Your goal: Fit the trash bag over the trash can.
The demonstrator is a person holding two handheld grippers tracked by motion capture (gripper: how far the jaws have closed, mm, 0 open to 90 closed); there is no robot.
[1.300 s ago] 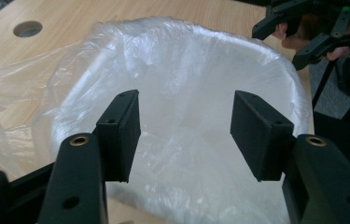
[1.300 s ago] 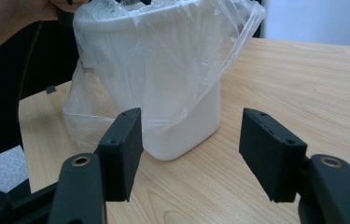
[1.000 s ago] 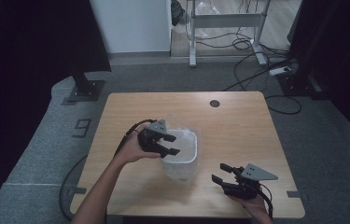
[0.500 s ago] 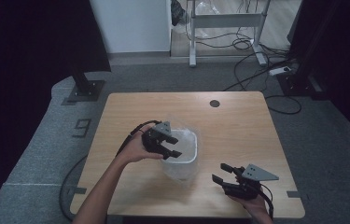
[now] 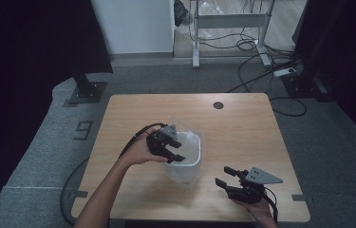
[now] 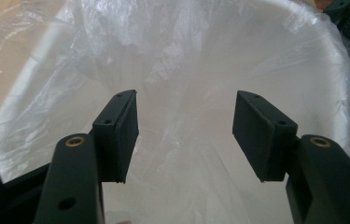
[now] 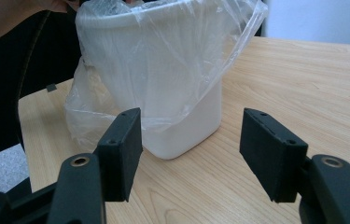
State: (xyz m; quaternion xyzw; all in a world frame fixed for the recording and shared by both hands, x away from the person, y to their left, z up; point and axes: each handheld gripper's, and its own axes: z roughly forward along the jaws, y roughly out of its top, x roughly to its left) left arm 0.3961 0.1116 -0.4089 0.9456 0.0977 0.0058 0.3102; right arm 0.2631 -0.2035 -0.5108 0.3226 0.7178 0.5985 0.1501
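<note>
— What's on the table (image 5: 242, 128)?

— A small white bin (image 5: 183, 156) near the middle, a bit toward the near edge, standing upright. It's lined with a clear plastic bag (image 7: 172, 60) that's folded over the rim and hangs loosely down the outside.

— And the left gripper (image 5: 172, 151)?

— It's held over the bin's left rim, pointing down into the opening. In the left gripper view its jaws stand wide apart with nothing between them, just the crinkled bag lining below.

— The right gripper (image 5: 227, 176)?

— Low at the near right edge of the table, apart from the bin and aimed at it. Its jaws are spread wide too, empty. From its own view the bin sits ahead with the bag's loose skirt bunched on the wood at the bin's left side.

— Anything else?

— A dark round hole (image 5: 219, 105) in the tabletop at the far side.
</note>
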